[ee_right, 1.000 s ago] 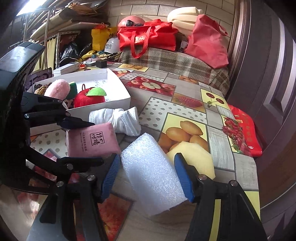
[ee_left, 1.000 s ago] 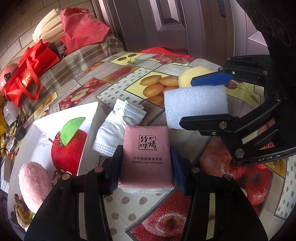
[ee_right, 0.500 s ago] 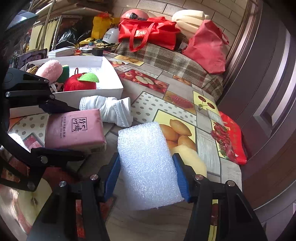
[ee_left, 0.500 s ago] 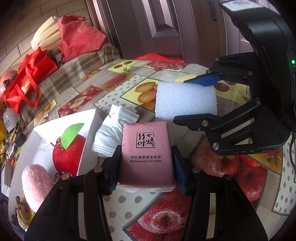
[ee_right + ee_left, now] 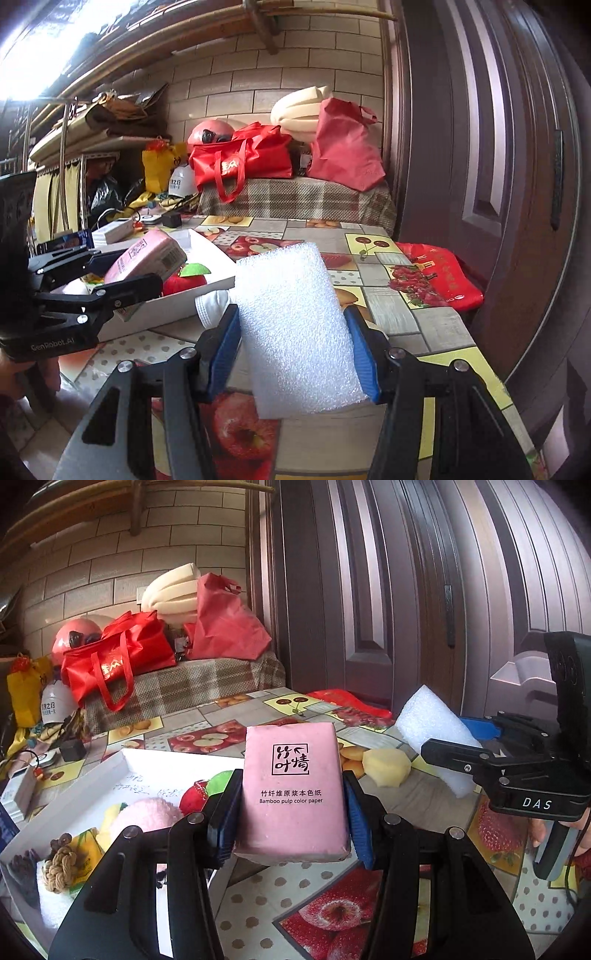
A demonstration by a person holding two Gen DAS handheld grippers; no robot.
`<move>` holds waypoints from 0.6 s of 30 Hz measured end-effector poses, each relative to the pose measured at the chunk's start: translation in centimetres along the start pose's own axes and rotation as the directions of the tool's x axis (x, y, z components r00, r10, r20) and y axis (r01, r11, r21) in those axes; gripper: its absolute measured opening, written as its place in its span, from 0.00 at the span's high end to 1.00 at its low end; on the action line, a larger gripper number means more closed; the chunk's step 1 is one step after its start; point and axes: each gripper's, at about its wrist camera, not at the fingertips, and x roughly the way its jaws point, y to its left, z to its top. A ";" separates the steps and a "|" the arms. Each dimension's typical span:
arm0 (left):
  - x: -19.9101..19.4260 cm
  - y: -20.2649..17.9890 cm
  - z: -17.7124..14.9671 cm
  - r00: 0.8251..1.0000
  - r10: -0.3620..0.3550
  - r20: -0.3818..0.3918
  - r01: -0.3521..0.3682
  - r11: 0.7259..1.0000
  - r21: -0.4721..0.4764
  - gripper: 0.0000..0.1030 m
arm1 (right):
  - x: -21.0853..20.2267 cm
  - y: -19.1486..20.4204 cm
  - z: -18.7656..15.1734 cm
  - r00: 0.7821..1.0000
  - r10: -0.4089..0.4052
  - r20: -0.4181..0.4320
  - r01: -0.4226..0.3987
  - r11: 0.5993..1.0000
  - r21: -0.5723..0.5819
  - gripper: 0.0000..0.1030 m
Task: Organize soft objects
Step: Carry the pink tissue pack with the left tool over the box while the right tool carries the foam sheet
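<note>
My left gripper (image 5: pixel 290 812) is shut on a pink tissue pack (image 5: pixel 293 790) and holds it in the air above the table, near the white box (image 5: pixel 129 768). The pack also shows in the right wrist view (image 5: pixel 144 256), over the box (image 5: pixel 207 286). My right gripper (image 5: pixel 291 343) is shut on a white foam block (image 5: pixel 291 325), lifted off the table; the block also shows in the left wrist view (image 5: pixel 432 731). A yellow sponge (image 5: pixel 386 766) and white folded cloth (image 5: pixel 212 304) lie on the table.
The white box holds a red plush apple (image 5: pixel 183 282), a pink fluffy toy (image 5: pixel 147 814), a rope knot (image 5: pixel 59 864) and other soft items. A red bag (image 5: pixel 436 280) lies at the table's far right edge. Red bags (image 5: pixel 240 162) sit on a plaid-covered bench behind.
Both grippers have risen from the table with their loads. The tissue pack and foam block were lifted and tilted up, and the pack moved toward the white box.
</note>
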 end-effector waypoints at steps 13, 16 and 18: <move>-2.9 0.6 -0.9 0.999 -0.021 0.025 0.022 0.999 -0.028 0.51 | -1.0 4.5 0.3 0.997 0.060 0.038 -0.061 0.998 0.026 0.45; -3.4 0.7 -1.1 1.000 -0.021 0.023 0.022 0.999 -0.023 0.51 | -1.1 4.9 0.3 0.997 0.060 0.042 -0.062 0.998 0.034 0.45; -3.7 0.7 -1.2 1.000 -0.021 0.022 0.021 1.000 -0.017 0.51 | -1.2 5.3 0.2 0.997 0.061 0.048 -0.063 0.997 0.039 0.45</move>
